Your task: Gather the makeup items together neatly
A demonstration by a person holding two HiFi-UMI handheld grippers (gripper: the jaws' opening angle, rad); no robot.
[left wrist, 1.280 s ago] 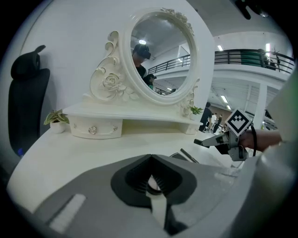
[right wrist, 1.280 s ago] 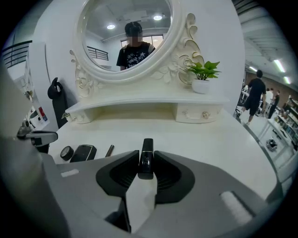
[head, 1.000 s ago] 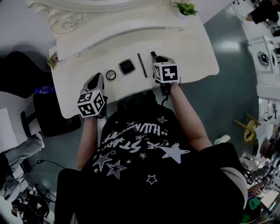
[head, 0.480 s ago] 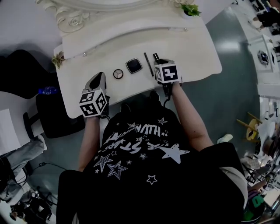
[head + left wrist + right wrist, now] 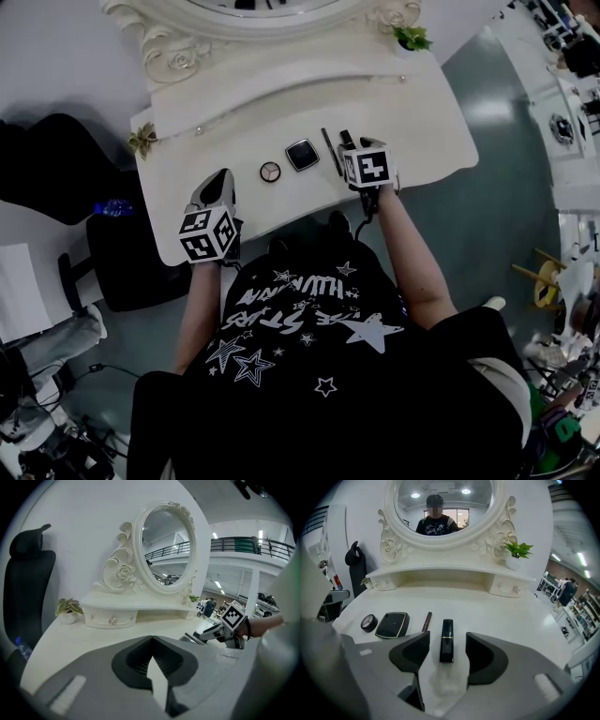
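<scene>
Right gripper (image 5: 447,645): since the earlier frame its jaws have just been opening. They are now spread, and the lipstick between them is pressed by neither pad.
Lipstick (image 5: 446,637): laid flat on the dressing table (image 5: 501,620) at the right end of the row. Its long axis runs straight ahead along the gripper's own line, away from the person.
Row: a round compact (image 5: 368,622), a square compact (image 5: 393,624) and a pencil (image 5: 427,621) are set side by side. Their order is unchanged from the earlier frames, and the pencil lies just beside the lipstick, apart from it.
Left gripper (image 5: 151,641): jaws pressed together with nothing held. It is kept over the table's left front edge, well apart from the row, so the right gripper is far nearer.
Coming move: a straight retreat along the lipstick's axis is judged safest, as sideways drift could nudge it.
Hidden: in the head view the lipstick's near end is covered by the marker cube.
</scene>
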